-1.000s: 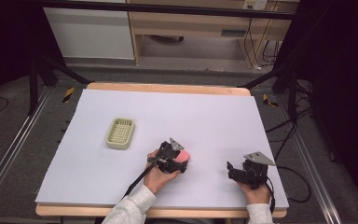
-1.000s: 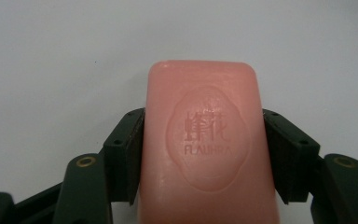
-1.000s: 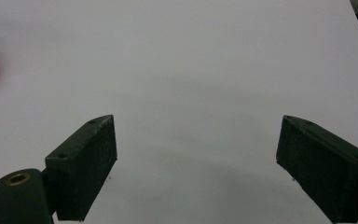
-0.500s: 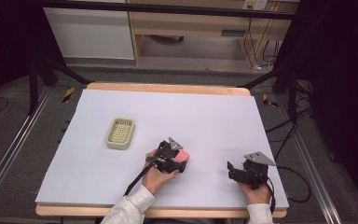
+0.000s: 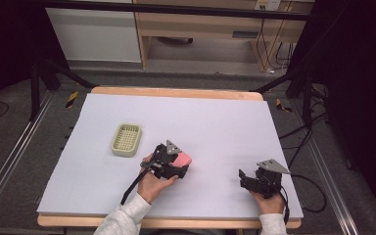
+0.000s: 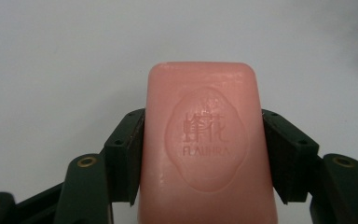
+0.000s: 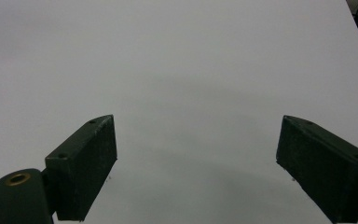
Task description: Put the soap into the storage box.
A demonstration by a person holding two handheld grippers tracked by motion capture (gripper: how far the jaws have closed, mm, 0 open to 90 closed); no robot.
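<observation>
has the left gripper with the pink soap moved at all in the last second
No. In the high view the left gripper, shut on the pink soap, sits at the same spot right of and below the green soap dish as before.

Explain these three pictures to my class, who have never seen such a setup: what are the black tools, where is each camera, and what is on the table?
A person sits at a table covered with a white sheet, holding a black two-jaw gripper in each hand. One camera looks down from above; one rides on each gripper. The left gripper is shut on a pink rectangular soap bar, one jaw against each long side. The right gripper is open, with bare sheet between its jaws. A pale green slotted plastic soap dish lies apart, left of the soap.
</observation>
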